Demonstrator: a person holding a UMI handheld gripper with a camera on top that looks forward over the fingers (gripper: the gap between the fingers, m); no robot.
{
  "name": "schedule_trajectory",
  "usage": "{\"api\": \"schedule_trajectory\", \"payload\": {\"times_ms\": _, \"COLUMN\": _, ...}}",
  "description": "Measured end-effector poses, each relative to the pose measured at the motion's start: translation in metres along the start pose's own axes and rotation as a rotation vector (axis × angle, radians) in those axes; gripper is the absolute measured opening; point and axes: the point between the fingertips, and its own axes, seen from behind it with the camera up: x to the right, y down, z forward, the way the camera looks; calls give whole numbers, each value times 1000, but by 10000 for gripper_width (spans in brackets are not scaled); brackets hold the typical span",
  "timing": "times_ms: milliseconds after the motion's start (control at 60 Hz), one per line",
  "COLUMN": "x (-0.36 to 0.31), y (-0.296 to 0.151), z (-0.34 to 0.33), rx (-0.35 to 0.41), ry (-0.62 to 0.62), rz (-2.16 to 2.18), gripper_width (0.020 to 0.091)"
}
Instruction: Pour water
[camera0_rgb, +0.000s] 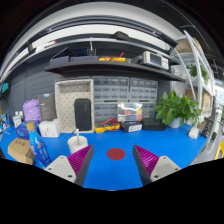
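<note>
My gripper (113, 160) hangs over a blue tabletop (150, 140), open, with nothing between its two purple pads (82, 158). A red round mark (116, 153) lies on the blue surface just ahead of the fingers, between them. To the left of the left finger stands a white cup (77, 144). Further left is a clear plastic bottle with a blue label (39, 147). A white jug-like container (49, 128) stands behind them.
A brown box (20, 150) sits at the table's left end, with a purple container (32, 110) behind it. A green potted plant (181, 108) stands at the back right. Shelves (110, 63) and a white cabinet (74, 104) line the far wall.
</note>
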Motion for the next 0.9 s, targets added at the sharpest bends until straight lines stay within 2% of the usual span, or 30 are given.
{"api": "schedule_trajectory", "payload": {"times_ms": 200, "x": -86, "y": 60, "z": -31, "rx": -94, "ry": -154, "rz": -20, "gripper_width": 807}}
{"api": "schedule_trajectory", "payload": {"times_ms": 317, "x": -142, "y": 77, "z": -53, "rx": -102, "ry": -262, "rz": -40, "gripper_width": 809}}
{"api": "schedule_trajectory", "payload": {"times_ms": 483, "x": -207, "y": 91, "z": -57, "rx": -118, "ry": -353, "rz": -52, "gripper_width": 816}}
{"api": "schedule_trajectory", "payload": {"times_ms": 583, "x": -233, "y": 82, "z": -44, "rx": -96, "ry": -370, "rz": -62, "gripper_width": 820}}
{"api": "schedule_trajectory", "payload": {"times_ms": 733, "x": -248, "y": 58, "z": -10, "rx": -44, "ry": -330, "rz": -72, "gripper_width": 818}}
{"api": "schedule_trajectory", "payload": {"times_ms": 900, "x": -260, "y": 48, "z": 24, "rx": -8, "ry": -297, "rz": -80, "gripper_width": 769}}
